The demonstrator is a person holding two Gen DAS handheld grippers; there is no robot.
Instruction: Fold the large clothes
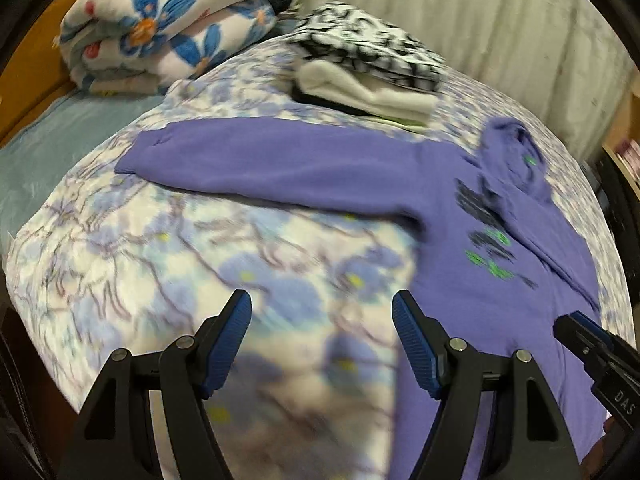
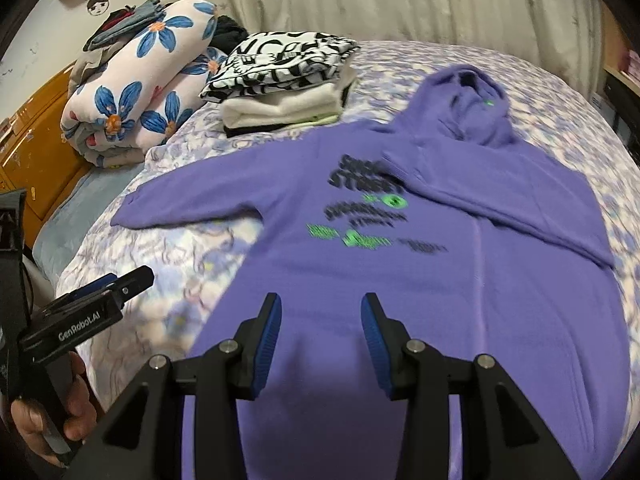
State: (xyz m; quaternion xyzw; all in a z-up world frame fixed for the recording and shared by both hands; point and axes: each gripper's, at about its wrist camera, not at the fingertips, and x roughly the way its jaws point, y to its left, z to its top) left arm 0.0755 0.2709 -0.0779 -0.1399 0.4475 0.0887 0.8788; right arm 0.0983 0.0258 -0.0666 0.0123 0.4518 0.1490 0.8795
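The bed (image 2: 400, 56) under its floral cover carries the purple hoodie (image 2: 400, 280), spread front up, one sleeve folded across its chest, the other stretched out sideways. Behind it lie a rolled flower-print quilt (image 2: 140, 92) and a stack of folded clothes (image 2: 280, 88). My left claw (image 1: 322, 340) hangs wide and empty over the cover; my right claw (image 2: 321, 344), narrower, grips nothing above the hoodie's lower front.

Floral purple bedspread (image 2: 168, 240) across the frame, rolled blue-flowered quilt (image 2: 136, 96) upper left, stack of folded clothes (image 2: 280, 84) upper centre, pale curtain (image 2: 400, 0) along the top, orange cabinet (image 2: 36, 152) at left
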